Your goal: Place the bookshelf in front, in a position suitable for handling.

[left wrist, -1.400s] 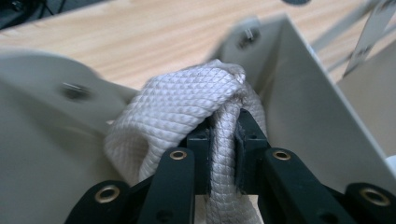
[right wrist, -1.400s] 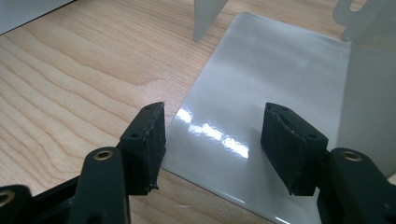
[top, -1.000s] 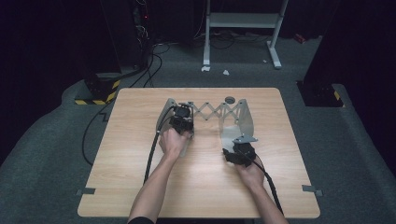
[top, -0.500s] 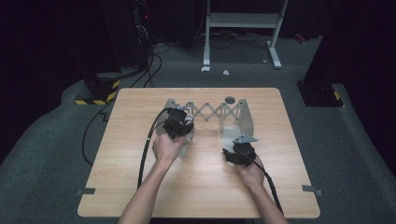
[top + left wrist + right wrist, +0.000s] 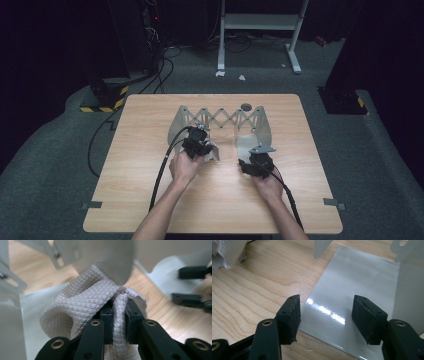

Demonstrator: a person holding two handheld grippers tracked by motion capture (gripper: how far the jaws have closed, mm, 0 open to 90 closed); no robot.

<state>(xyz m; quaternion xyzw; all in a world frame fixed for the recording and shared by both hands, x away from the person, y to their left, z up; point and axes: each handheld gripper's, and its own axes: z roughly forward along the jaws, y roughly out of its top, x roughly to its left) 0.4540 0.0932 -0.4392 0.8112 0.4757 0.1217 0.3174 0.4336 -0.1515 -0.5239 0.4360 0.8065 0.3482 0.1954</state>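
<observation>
A white quilted cloth is bunched between the jaws of my left gripper, which is shut on a fold of it. In the high view the left gripper sits just in front of the left wing of a grey folding metal rack, with the cloth showing at its right side. My right gripper stands open and low over the rack's grey base plate, with nothing between its pads. From above, the right gripper is near the rack's right wing. The cloth lies off to its left.
A small dark round object sits on the wooden table behind the rack. On the floor beyond are cables, a white stand frame and a black-and-yellow striped foot. Tape marks the table's front corners.
My left gripper has drawn back from the rack's left wing toward the person, carrying the cloth. The right gripper has stayed put.
</observation>
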